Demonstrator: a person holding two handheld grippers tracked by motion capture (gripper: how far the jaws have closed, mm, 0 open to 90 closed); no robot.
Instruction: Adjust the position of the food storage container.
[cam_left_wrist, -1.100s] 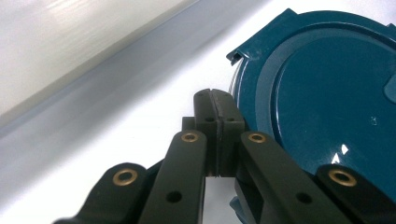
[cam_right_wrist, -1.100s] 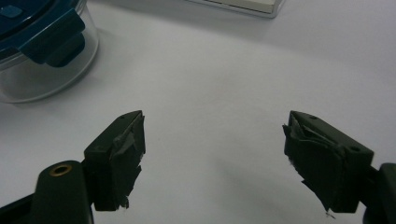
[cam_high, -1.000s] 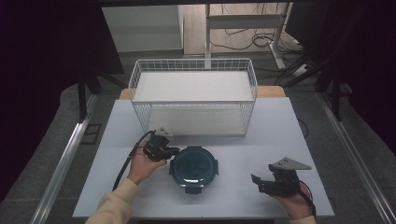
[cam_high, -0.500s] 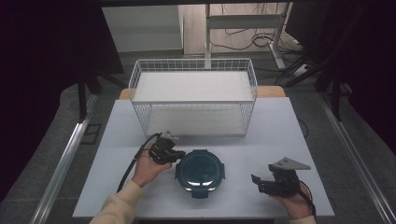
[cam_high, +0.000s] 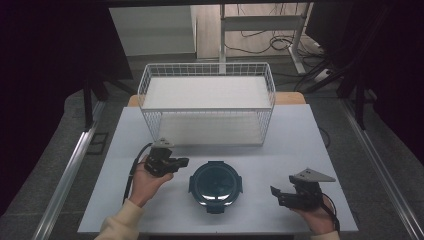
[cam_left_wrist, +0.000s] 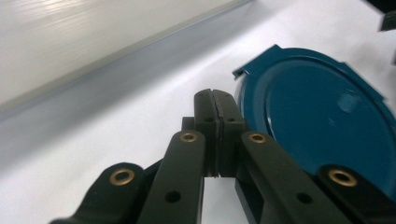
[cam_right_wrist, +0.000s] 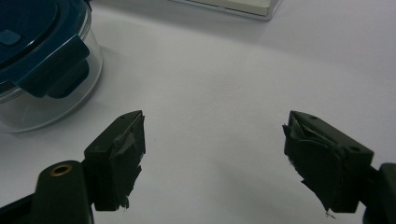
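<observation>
At lower left of the high view, the left tongs have pulled back leftward from the container since half a second ago; their jaws are pressed together on nothing, just beside its teal lid. The container sits low at centre on the white surface, in front of the wire basket. At lower right, the right tongs stay put, jaws wide apart.

I'm working in what looks like a lab or recording room. My white counter stands on grey carpet, hemmed in by black curtains. Beyond its far edge, loose cables trail around a metal desk frame.
</observation>
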